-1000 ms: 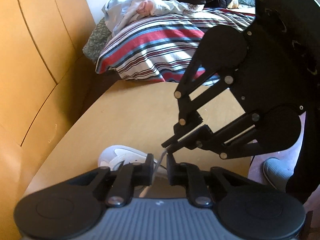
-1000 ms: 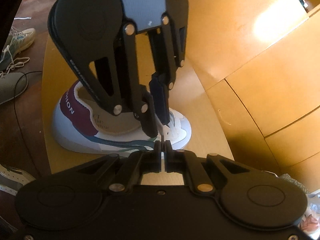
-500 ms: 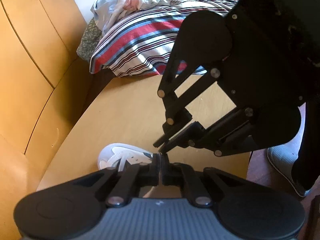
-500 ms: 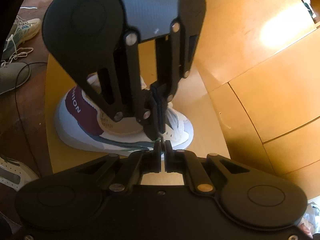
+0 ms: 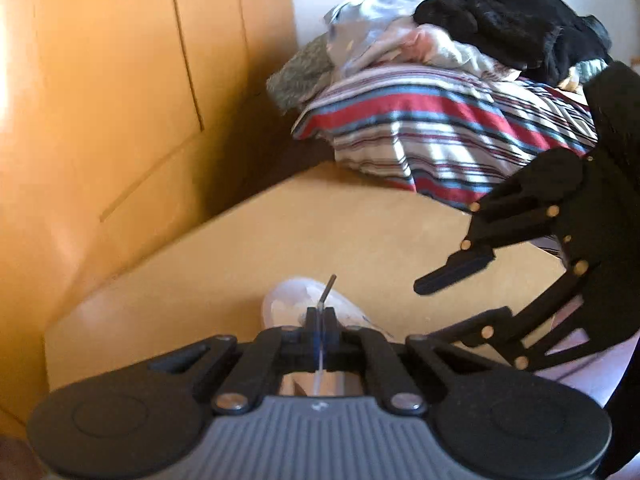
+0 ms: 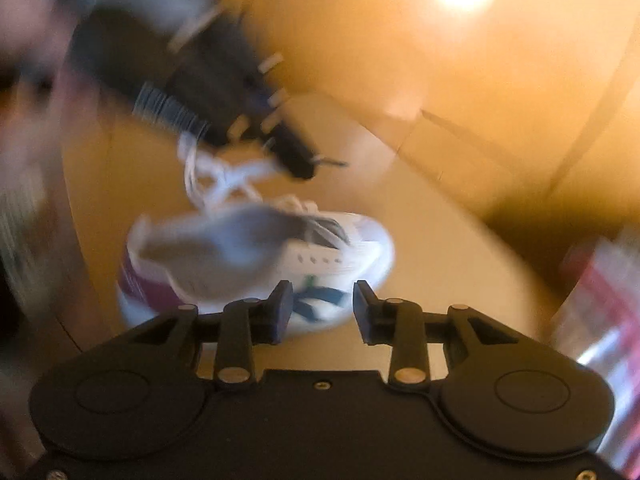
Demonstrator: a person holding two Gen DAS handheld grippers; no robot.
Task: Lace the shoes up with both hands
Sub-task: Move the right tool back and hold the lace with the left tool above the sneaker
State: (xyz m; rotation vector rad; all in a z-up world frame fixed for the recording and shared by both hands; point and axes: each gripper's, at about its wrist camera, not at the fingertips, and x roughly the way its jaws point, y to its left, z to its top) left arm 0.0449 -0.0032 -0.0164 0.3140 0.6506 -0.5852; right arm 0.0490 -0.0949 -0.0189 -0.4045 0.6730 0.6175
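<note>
A white sneaker [image 6: 280, 256] with a maroon heel and teal stripes lies on the round wooden table [image 6: 440, 248]; only its toe [image 5: 288, 300] shows in the left wrist view. My left gripper [image 5: 320, 314] is shut on the white lace [image 5: 325, 296], whose dark tip sticks up past the pads. In the blurred right wrist view that gripper [image 6: 300, 164] hangs above the shoe with the lace tip poking out. My right gripper [image 6: 322, 308] has its jaws opening, with nothing between them; it also appears at the right of the left wrist view [image 5: 472, 292].
Wooden wardrobe panels [image 5: 100, 100] stand close behind the table. A bed with a striped cover [image 5: 440, 136] and piled clothes [image 5: 500, 28] borders the table's far side. Loose white lace loops [image 6: 224, 184] lie beside the shoe.
My right gripper let go of the lace and opened, drawing away to the right. The left gripper shut on the lace and now holds it alone. Both views rolled and shifted.
</note>
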